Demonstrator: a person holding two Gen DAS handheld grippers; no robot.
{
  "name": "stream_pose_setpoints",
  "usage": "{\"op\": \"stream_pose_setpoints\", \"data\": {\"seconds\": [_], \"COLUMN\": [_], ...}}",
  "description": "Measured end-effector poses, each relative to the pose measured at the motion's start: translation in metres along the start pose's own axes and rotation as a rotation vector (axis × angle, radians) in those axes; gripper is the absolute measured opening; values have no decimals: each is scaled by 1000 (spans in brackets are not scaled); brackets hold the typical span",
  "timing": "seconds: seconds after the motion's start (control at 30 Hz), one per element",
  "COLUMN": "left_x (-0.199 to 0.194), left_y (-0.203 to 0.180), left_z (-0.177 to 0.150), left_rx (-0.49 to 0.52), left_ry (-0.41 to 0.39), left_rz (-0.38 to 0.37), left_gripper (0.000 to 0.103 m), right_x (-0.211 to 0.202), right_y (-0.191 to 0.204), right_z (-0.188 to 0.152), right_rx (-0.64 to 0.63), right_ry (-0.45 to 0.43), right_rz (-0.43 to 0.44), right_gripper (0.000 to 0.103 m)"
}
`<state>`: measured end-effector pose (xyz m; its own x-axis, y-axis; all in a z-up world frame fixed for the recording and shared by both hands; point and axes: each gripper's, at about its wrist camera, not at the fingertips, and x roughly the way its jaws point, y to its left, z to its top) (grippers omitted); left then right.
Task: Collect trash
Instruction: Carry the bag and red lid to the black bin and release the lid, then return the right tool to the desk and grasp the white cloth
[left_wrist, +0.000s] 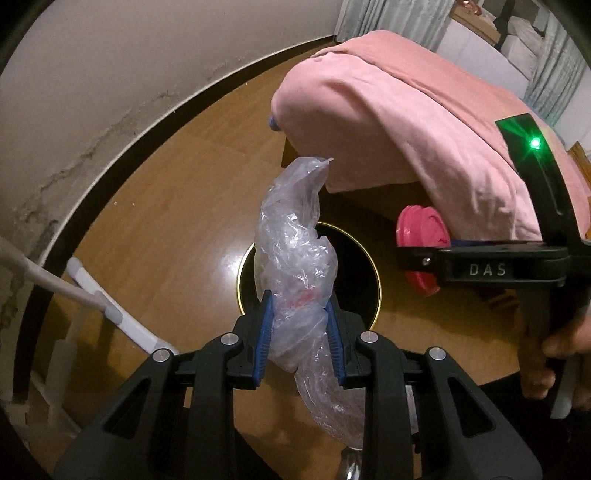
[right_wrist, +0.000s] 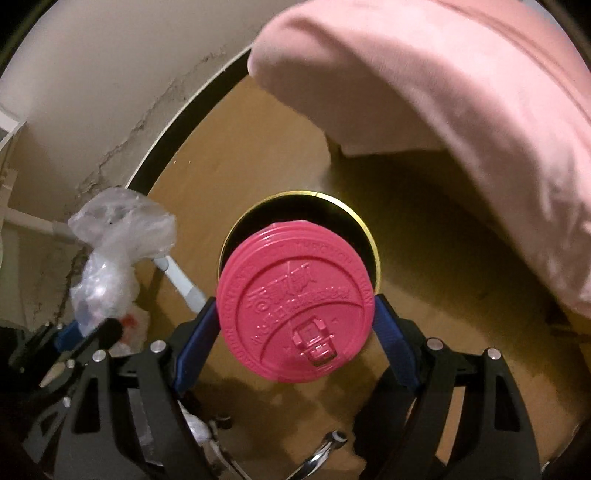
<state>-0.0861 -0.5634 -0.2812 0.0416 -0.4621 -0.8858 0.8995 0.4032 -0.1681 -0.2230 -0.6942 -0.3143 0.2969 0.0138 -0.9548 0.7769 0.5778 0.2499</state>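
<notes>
My left gripper (left_wrist: 301, 332) is shut on a crumpled clear plastic bag (left_wrist: 295, 258), which sticks up between the blue pads. Below it on the wooden floor stands a round black bin with a gold rim (left_wrist: 376, 273). My right gripper (right_wrist: 295, 321) is shut on the edges of a pink cup lid (right_wrist: 293, 302), held flat over the same bin (right_wrist: 373, 240). In the left wrist view the right gripper (left_wrist: 417, 258) with the lid (left_wrist: 421, 230) hangs at the bin's right side. The bag (right_wrist: 114, 251) and left gripper (right_wrist: 85, 328) show at the left of the right wrist view.
A pink cloth (left_wrist: 406, 122) drapes over furniture just behind and right of the bin. A white and grey handle (left_wrist: 110, 314) lies on the floor at the left, near the cracked wall (left_wrist: 92, 122) and dark skirting. A person's hand (left_wrist: 561, 354) holds the right gripper.
</notes>
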Motion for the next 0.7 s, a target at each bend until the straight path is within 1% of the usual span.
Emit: {"op": "stream_pose_setpoints", "data": {"seconds": [0.07,0.2,0.23,0.33,0.5,0.7], "left_x": [3,7,8,11,16,27], "left_y": [-6,-5,-5,-7,-12,-21], "left_z": [1,-1,0,1,5,11], "left_rx": [8,17,20,27,36,46], "left_ry": [3,7,7,8,16,41], "left_rz": [1,1,1,-1,-6,-33], "left_gripper": [26,26,26,26,27,27], "right_x": [5,6,6,-5,-13,-35], "right_y": [1,1,1,-4,-8,-26], "right_z": [4,10,12,10,11,8], "right_rx": [7,22,33,50,75,135], "right_ry": [10,-1,-2,-19,-36,-84], "right_rz": [17,34,43,54,62,77], "right_gripper": [80,83,88,95,96,96]}}
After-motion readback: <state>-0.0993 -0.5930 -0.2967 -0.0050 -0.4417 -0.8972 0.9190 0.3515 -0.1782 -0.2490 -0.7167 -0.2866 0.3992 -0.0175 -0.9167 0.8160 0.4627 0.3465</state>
